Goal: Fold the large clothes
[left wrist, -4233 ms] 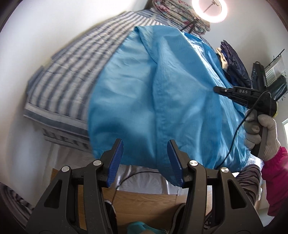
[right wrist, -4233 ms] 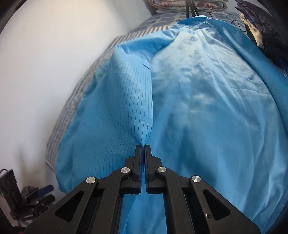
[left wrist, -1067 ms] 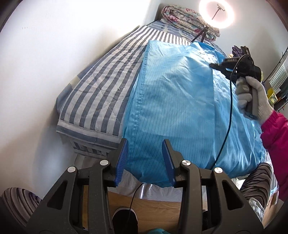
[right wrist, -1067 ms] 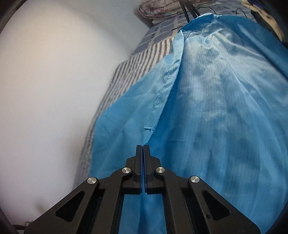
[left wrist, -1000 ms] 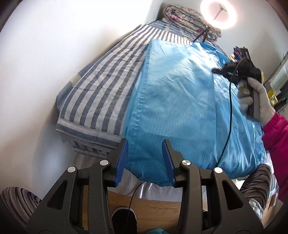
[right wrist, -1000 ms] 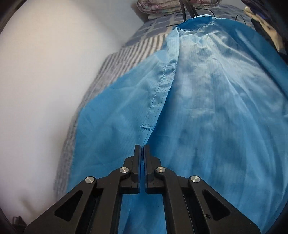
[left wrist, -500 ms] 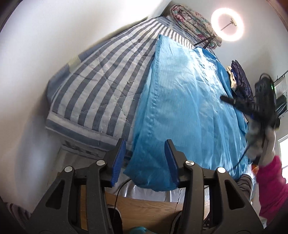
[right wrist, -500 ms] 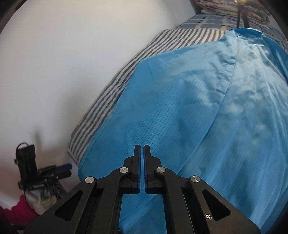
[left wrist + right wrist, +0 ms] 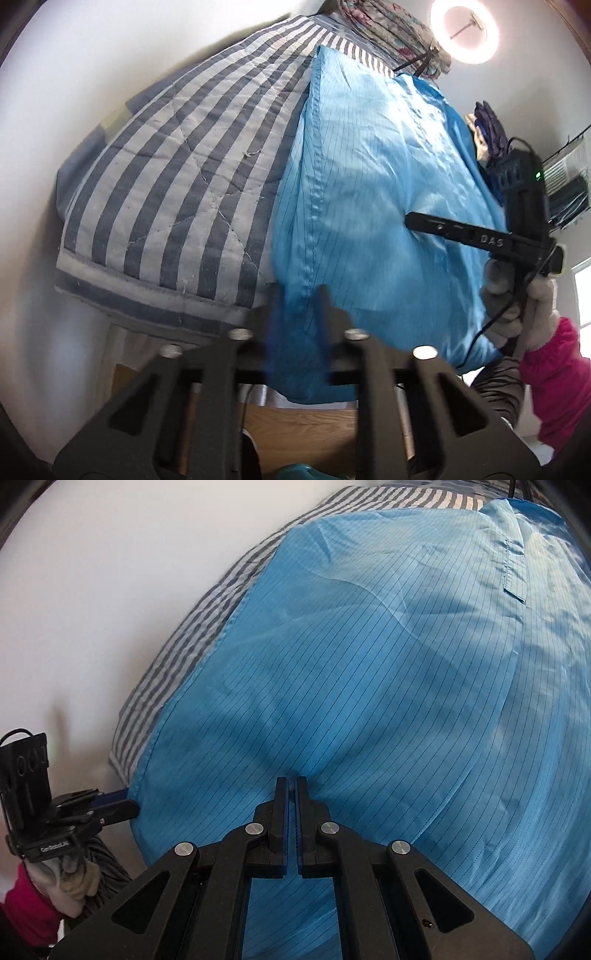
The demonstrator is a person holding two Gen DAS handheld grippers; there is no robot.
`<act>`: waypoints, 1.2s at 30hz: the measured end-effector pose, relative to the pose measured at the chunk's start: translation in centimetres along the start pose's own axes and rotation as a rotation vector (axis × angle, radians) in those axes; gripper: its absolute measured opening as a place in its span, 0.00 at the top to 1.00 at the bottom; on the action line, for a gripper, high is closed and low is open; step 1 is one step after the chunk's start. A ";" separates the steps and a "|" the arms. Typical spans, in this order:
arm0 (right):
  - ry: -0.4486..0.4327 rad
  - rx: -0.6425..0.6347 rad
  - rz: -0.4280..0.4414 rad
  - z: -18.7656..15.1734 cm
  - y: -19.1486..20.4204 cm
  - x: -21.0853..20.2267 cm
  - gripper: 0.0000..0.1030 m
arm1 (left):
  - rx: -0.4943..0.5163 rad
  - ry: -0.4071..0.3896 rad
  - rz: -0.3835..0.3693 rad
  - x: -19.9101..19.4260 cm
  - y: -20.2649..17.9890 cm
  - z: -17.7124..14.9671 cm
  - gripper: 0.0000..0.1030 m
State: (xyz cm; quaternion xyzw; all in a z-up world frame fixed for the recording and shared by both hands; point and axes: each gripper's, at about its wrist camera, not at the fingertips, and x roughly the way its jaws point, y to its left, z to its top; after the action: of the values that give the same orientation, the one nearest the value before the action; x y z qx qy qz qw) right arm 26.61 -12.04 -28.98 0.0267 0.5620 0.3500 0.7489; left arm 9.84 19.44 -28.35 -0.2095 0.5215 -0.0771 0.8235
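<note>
Garment: shiny blue pinstriped garment [image 9: 373, 192] spread over the grey-and-white striped quilt [image 9: 177, 184], filling the centre and right of both views, its near edge hanging over the bed end.
Left gripper [image 9: 297, 325]: blurred at lower centre; its jaws have just been closing, apparently on the garment's near hem.
Right gripper [image 9: 292, 794]: lower centre, jaws together, pinching a fold of the blue cloth.
Hand: white-gloved hand [image 9: 517, 295], pink sleeve [image 9: 557, 376], right edge.

Striped blue-and-white quilt [image 9: 177, 177] spread over bed – quilting stitched in diagonals. Floral bedding [image 9: 388, 29] folded at far end. Lit ring light [image 9: 464, 31] on white wall [image 9: 110, 55]. Dark purple clothes [image 9: 489, 129] heaped at right – wooden floor [image 9: 303, 432] below.
</note>
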 end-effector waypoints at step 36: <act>0.129 -0.033 -0.182 14.0 11.3 7.0 1.00 | 0.112 -0.124 -0.047 -2.1 -4.0 0.5 0.61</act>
State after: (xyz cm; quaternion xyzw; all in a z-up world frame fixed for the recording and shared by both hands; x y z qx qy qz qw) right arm 33.94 5.34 -24.65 -0.0594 0.6033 0.2907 0.7402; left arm 9.74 16.71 -24.76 -0.1799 0.4593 -0.1123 0.8626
